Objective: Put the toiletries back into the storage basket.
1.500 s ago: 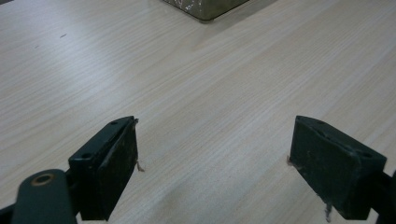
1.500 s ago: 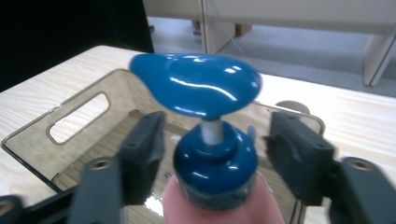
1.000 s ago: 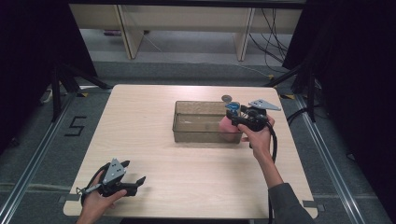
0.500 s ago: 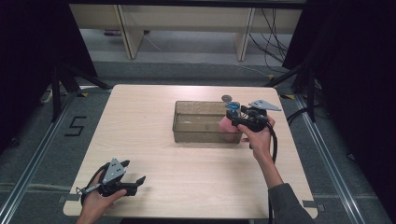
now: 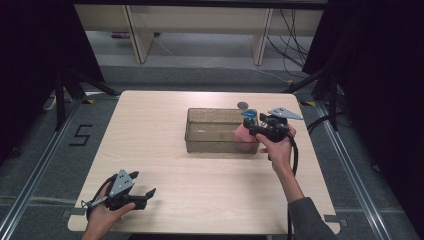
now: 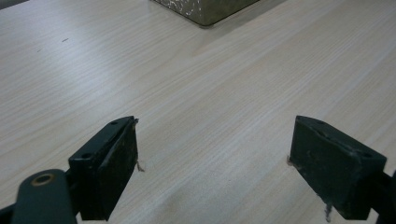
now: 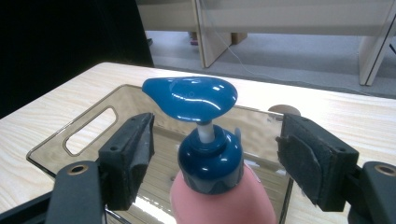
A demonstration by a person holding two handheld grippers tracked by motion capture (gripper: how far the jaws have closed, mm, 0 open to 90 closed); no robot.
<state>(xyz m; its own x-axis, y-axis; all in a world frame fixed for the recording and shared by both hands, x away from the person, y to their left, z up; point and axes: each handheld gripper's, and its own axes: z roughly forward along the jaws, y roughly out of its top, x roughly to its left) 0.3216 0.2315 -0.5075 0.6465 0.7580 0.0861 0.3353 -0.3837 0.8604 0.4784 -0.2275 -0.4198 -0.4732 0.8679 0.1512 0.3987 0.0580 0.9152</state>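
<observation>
A pink pump bottle (image 5: 243, 134) with a blue cap and pump head (image 7: 189, 98) stands upright in the right end of a clear brownish tray (image 5: 212, 145) at mid-table. My right gripper (image 5: 255, 127) reaches in from the tray's right side. In the right gripper view its jaws stand on either side of the blue cap (image 7: 211, 161), with a gap on each side, so the right gripper (image 7: 215, 135) is open. My left gripper (image 5: 147, 195) rests low near the table's front left corner. It is open over bare wood (image 6: 215, 140), with nothing between its pads.
A small round grey disc (image 5: 242, 105) lies on the table just behind the tray. The tray has a handle slot (image 7: 91, 130) in its end wall. Dark curtains and stand legs flank the table, and shelving stands beyond its far edge.
</observation>
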